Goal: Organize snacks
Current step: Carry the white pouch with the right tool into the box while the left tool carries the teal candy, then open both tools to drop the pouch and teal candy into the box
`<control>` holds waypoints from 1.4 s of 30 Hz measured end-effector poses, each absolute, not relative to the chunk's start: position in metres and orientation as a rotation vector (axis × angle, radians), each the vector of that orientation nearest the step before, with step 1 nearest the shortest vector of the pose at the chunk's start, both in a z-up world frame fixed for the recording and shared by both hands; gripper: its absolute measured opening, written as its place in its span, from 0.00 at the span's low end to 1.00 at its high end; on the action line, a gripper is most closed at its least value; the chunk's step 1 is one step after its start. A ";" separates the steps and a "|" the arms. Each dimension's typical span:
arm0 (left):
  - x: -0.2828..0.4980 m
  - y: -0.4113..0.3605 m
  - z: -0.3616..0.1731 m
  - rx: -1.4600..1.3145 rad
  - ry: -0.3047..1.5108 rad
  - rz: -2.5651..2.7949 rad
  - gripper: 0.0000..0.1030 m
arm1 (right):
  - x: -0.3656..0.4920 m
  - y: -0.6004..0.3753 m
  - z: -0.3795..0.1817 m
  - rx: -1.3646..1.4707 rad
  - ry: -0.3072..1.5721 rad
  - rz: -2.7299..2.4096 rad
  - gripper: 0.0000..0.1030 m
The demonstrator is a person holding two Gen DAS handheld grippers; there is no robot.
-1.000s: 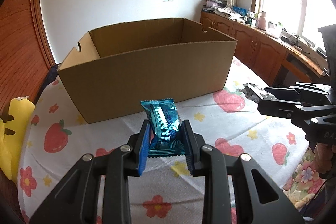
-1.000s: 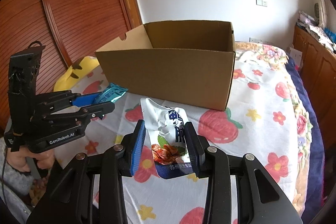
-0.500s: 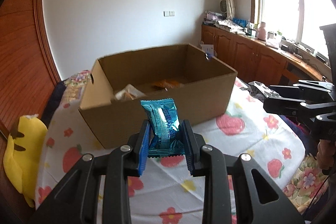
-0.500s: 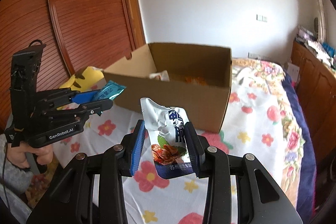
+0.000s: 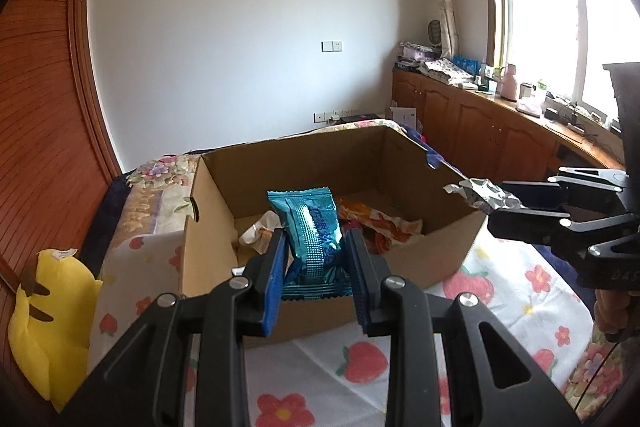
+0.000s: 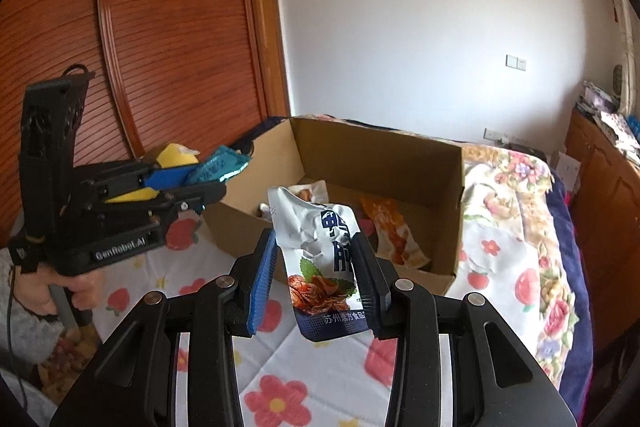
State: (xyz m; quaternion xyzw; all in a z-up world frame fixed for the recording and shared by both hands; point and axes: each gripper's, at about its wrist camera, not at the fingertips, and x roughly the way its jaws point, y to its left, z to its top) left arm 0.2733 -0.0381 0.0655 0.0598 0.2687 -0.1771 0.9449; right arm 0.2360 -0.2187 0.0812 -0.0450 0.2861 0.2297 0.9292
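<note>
The teal snack pack (image 5: pixel 314 227) is pinched in the left tongs (image 5: pixel 316 267) above the open cardboard box (image 5: pixel 208 227), and the right tongs (image 6: pixel 316 283) pinch a white snack pouch (image 6: pixel 324 251).

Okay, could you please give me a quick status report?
Left gripper shut on teal packet. Right gripper shut on white pouch. Both near the open cardboard box; nothing blocking.

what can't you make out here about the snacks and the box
- Left wrist view: box floor near the front wall, hidden by the teal packet and left hand-held gripper.
- Right wrist view: white pouch hides part of the box contents.
- Snack count inside: overlapping, unclear.
</note>
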 end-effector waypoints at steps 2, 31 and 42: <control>0.280 -0.039 0.063 0.120 0.550 -0.362 0.27 | 0.244 -0.218 0.079 -0.089 0.589 0.475 0.37; 0.343 -0.031 0.021 0.093 0.593 -0.309 0.43 | 0.339 -0.206 0.039 -0.098 0.633 0.440 0.41; 0.274 -0.033 0.053 0.109 0.543 -0.284 0.44 | 0.275 -0.217 0.066 -0.082 0.594 0.415 0.41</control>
